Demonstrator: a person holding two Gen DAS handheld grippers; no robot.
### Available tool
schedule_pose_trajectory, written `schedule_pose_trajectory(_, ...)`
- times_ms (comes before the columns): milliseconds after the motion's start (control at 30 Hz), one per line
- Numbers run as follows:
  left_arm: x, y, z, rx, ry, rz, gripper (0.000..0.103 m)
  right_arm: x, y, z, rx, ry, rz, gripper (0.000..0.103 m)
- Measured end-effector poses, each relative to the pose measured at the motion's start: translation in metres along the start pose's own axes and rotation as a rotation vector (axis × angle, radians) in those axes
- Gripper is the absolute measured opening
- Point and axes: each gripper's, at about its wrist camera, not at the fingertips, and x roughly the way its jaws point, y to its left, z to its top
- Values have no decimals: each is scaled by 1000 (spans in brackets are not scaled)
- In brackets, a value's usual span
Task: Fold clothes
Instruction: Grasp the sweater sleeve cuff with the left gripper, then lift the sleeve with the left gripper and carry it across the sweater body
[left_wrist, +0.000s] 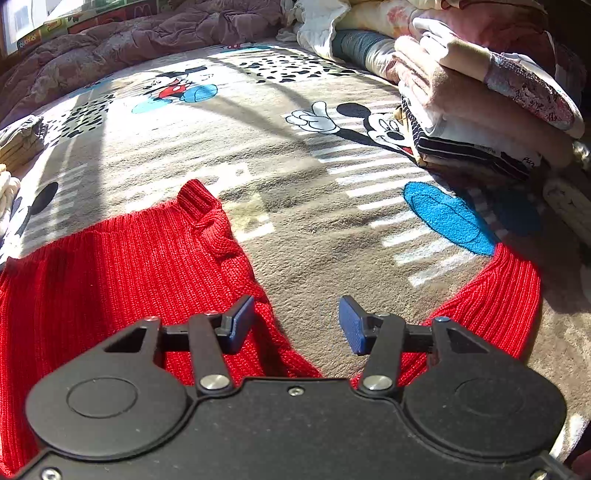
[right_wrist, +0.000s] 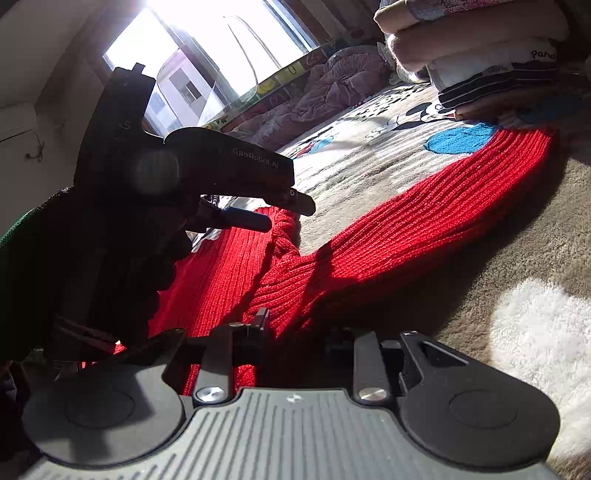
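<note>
your left gripper (left_wrist: 297, 323) fills the bottom of its frame, blue pads apart over bare blanket, grasping nothing. your right gripper (right_wrist: 295, 332) sits low in its view, clenched on the knit of the one red sweater (left_wrist: 110, 280), which lies across the lower frame, body at left, one sleeve (left_wrist: 495, 306) at right. the surface is a cartoon-mouse blanket (left_wrist: 295, 147) in sunlight; one stack of folded clothes (left_wrist: 480, 110) stands upper right, a rumpled quilt (left_wrist: 147, 33) upper left. a bright window (right_wrist: 207, 48) shows at the right view's top.
</note>
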Motion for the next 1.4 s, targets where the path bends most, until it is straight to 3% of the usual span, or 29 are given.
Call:
schedule_pose_trajectory(167, 24, 5, 12, 7, 68, 69, 46, 0, 2, -1, -19, -3, -5, 27)
schedule_pose_trajectory(267, 32, 7, 12, 45, 71, 127, 13, -1, 7, 1, -55, -16, 8, 24)
schedule_pose_trajectory(433, 11, 35, 11, -10, 13, 70, 8, -7, 29, 2, -199, -58, 37, 17)
schedule_pose_trajectory(667, -23, 81, -1, -139, -90, 2, 8, -10, 81, -13, -510, -84, 109, 16)
schedule_pose_trajectory(833, -21, 114, -23, -228, -86, 1, 8, 5, 108, -31, -651, -5, 134, 16)
schedule_pose_trajectory(967, -11, 129, -37, -268, -89, -40, 7, 17, 117, -38, -680, 68, 143, 16)
schedule_pose_trajectory(1100, 2, 122, -39, -181, -83, 5, 9, 28, 121, -40, -678, 114, 154, 18)
schedule_pose_trajectory(1200, -1, 121, -37, -170, -72, 19, 12, 34, 126, -42, -690, 127, 158, 20)
schedule_pose_trajectory(1233, -5, 118, -36, -149, -70, 31, 15, 35, 128, -43, -697, 128, 155, 21)
schedule_pose_trajectory(1300, -26, 107, -35, -45, -107, 90, 31, 35, 132, -46, -712, 124, 145, 22)
schedule_pose_trajectory(1333, -38, 101, -35, 7, -126, 90, 32, 35, 134, -47, -721, 121, 139, 22)
schedule_pose_trajectory(1400, -60, 86, -35, 90, -138, 16, 44, 35, 138, -49, -741, 113, 124, 24)
